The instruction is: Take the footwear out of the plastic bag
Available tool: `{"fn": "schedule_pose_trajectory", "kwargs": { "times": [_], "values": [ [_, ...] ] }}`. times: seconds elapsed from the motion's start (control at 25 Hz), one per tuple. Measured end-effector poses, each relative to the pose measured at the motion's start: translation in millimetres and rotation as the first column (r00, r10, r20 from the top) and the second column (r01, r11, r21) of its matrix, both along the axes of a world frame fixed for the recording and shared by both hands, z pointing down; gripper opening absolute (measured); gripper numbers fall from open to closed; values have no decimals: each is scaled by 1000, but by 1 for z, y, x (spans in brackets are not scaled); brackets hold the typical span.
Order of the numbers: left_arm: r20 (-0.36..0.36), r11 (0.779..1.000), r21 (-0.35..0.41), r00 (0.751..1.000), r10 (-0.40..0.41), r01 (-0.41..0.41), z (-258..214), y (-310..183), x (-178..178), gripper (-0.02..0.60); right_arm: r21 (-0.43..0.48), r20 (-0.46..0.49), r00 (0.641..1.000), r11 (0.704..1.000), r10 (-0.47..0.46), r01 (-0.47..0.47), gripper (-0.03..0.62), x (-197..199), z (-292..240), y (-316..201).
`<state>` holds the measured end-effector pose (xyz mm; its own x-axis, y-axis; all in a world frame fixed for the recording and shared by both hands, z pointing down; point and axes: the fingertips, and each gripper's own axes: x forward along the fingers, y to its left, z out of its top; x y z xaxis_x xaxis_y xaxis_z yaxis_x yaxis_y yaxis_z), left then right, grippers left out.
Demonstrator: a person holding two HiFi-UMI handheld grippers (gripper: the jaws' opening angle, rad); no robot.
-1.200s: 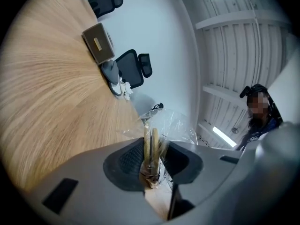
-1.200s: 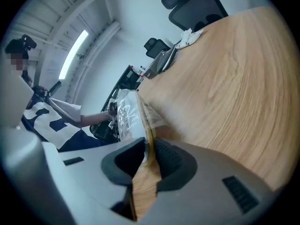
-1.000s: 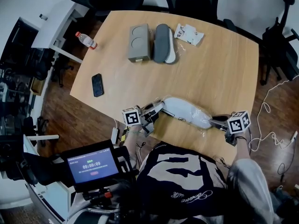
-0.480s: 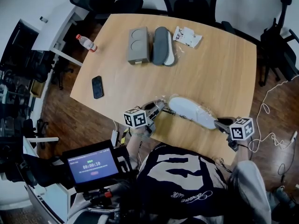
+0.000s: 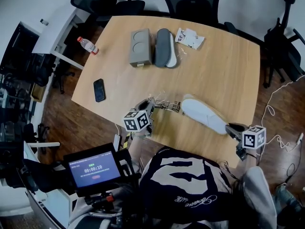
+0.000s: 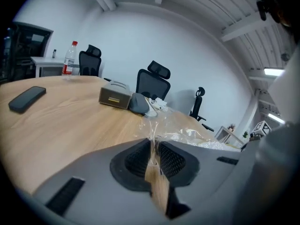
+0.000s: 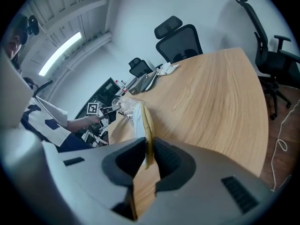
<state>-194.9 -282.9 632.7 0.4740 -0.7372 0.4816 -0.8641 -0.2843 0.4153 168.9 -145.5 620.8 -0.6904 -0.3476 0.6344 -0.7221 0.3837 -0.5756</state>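
Since a second ago the white slipper has slid toward my right and out of its wrapping. The plastic bag, which was covering most of it, is now trailing as a crumpled, stretched strip off the toe end only.

I am closing my left gripper on the free end of the bag. In the left gripper view the pads are pinching the clear film between them, almost together (only the thin plastic is separating them).

I am also closing my right gripper, which is clamping the heel end of the slipper. In the right gripper view the thin edge of the sole is running up between the jaws, both pads pressing on it.

The slipper is lying slantwise near the front edge of the wooden table, between my two grippers, with the bag pulling taut from its toe toward my left one.

Lying at the far side of the table:
- a grey box
- a dark slipper just beside the box
- a white packet

A black phone is sitting near the left edge. A water bottle is standing beyond the far left corner.
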Motion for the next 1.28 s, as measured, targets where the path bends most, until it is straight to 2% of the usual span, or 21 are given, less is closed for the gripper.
{"fn": "schedule_pose_trajectory", "kwargs": {
  "times": [0.24,0.4,0.64,0.8,0.92,1.08,1.28],
  "values": [
    [72,992,-14,989,-126,127,9,2,-13,32,32,-4,998,998,61,-61,55,7,-14,8],
    [171,974,-4,960,-221,225,14,1,-30,23,70,15,995,992,101,-102,54,11,-29,8],
    [277,954,-32,920,-278,298,21,4,-42,21,154,74,985,974,157,-166,49,13,-64,1],
    [280,934,-60,904,-323,352,27,9,-48,21,211,103,974,953,200,-217,48,20,-89,-6],
    [279,932,-70,904,-325,357,32,10,-48,21,249,137,961,931,239,-267,48,27,-108,-11],
    [247,934,-80,915,-319,347,33,11,-36,21,297,173,957,914,234,-278,48,20,-134,-20],
    [203,952,-93,942,-268,291,33,11,1,21,305,286,943,917,167,-255,48,-20,-150,-35]
  ]
}}
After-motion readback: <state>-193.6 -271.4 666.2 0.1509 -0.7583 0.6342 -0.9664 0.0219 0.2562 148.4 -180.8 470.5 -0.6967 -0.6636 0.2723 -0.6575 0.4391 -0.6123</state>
